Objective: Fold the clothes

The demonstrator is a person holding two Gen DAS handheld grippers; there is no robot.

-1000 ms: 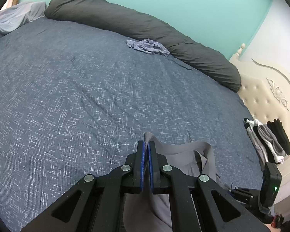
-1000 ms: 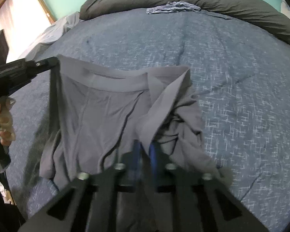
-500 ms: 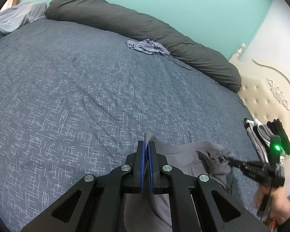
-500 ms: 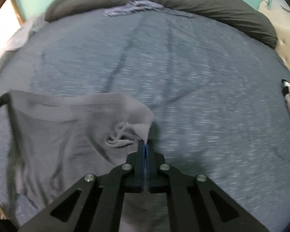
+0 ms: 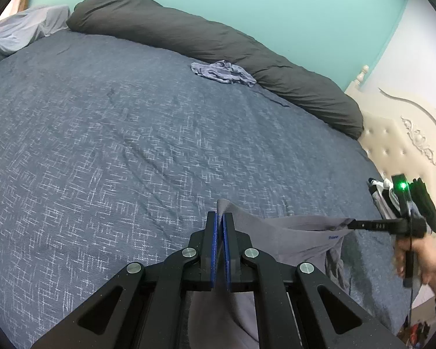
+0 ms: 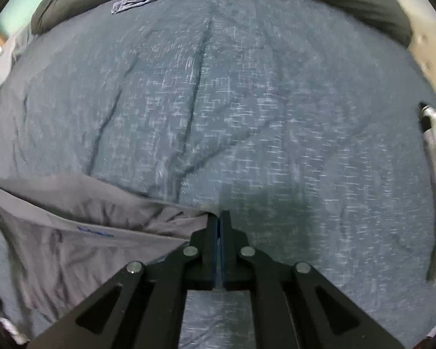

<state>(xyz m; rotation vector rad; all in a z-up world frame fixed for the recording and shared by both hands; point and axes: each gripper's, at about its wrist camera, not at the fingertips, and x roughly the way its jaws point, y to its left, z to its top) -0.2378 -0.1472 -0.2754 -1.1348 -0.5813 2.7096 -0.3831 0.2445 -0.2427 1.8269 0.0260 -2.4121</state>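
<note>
Grey shorts (image 5: 302, 234); blue white-flecked bedspread (image 5: 130, 145); dark grey bolster (image 5: 189, 35).

Underwear (image 5: 299, 238) stretched between my left gripper (image 5: 219, 226) and right gripper (image 6: 219, 224), above bedspread (image 5: 130, 145). Long pillow (image 5: 218, 43) behind; 1 crumpled garment (image 5: 222, 72) before it; headboard (image 5: 398, 139) right.

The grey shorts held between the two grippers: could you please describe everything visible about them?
The grey shorts look like soft, thin knit with a wide waistband bearing a small blue logo. The left gripper and the right gripper are each shut on a waistband corner, stretching it taut above the blue bedspread. The rest hangs wrinkled below, its lower part out of view.
</note>
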